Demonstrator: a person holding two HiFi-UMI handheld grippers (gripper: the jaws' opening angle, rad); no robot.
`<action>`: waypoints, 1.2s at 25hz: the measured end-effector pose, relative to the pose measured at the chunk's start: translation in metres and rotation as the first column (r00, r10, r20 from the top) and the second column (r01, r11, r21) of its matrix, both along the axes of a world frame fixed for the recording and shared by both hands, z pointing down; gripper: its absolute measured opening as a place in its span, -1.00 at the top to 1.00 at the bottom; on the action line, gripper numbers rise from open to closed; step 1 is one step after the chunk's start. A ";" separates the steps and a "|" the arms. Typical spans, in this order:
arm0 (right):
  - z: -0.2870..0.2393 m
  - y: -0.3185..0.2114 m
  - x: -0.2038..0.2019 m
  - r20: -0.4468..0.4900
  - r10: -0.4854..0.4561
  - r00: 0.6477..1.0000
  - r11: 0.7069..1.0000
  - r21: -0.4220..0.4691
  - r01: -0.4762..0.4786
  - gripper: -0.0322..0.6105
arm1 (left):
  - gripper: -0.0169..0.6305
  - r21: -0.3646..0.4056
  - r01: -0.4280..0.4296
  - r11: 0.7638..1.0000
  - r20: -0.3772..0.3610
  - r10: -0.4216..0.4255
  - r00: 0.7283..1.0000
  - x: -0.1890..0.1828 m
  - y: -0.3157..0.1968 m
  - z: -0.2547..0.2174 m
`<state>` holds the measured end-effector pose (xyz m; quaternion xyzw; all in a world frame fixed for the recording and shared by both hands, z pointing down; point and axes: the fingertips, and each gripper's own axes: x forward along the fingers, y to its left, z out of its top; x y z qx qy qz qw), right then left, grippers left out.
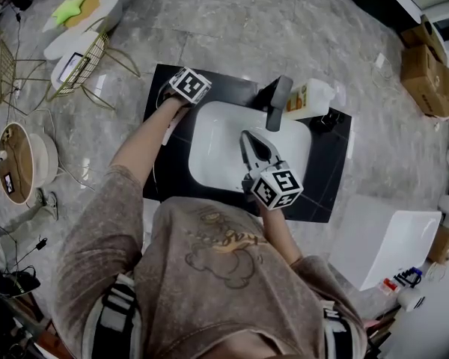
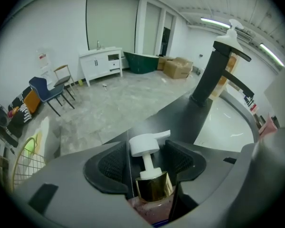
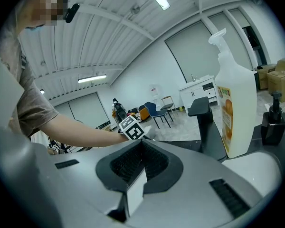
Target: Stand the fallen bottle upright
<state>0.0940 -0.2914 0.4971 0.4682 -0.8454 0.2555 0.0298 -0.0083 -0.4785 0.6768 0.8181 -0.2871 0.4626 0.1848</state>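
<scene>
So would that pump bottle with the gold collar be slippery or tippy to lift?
The pump bottle probably feels stiff: its white pump head looks like hard plastic. The shiny gold collar could be slippery, and its round shape suggests it might roll.

The basin is sunk in the counter. At the basin's far rim the faucet is set, and behind the basin's far right corner, just right of the faucet, a large pump bottle is stood upright. The left gripper is placed over the counter strip left of the basin, and the fallen bottle is found between its jaws. The right gripper is held over the basin's middle. Right of the basin, off the counter, a second basin is laid.
</scene>
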 end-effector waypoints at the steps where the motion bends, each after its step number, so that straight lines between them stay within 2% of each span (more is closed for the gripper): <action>1: 0.001 0.000 0.001 -0.001 0.002 1.000 1.000 -0.001 -0.002 0.90 | 0.12 0.001 0.002 1.000 0.002 -0.002 1.000 0.000 0.000 0.002; 5: 0.002 0.000 0.004 -0.005 0.002 1.000 1.000 -0.004 -0.002 0.90 | 0.15 0.004 0.005 1.000 -0.009 -0.005 1.000 0.003 0.005 0.003; 8: 0.002 0.001 0.004 -0.004 0.003 1.000 1.000 -0.004 -0.003 0.90 | 0.31 0.022 -0.015 1.000 0.017 0.015 1.000 0.006 0.008 0.003; 18: 0.003 0.005 0.010 -0.005 0.011 1.000 1.000 -0.013 -0.011 0.90 | 0.36 0.088 -0.024 0.996 0.050 0.019 0.999 0.005 0.004 -0.005; 23: 0.000 0.005 0.006 -0.006 -0.001 1.000 1.000 -0.005 0.001 0.90 | 0.36 0.116 0.010 0.993 0.020 -0.012 1.000 -0.001 0.002 -0.022; 30: -0.003 0.009 -0.001 -0.004 -0.024 1.000 1.000 0.008 0.024 0.90 | 0.36 0.225 0.085 0.971 -0.060 -0.073 0.996 -0.011 -0.001 -0.068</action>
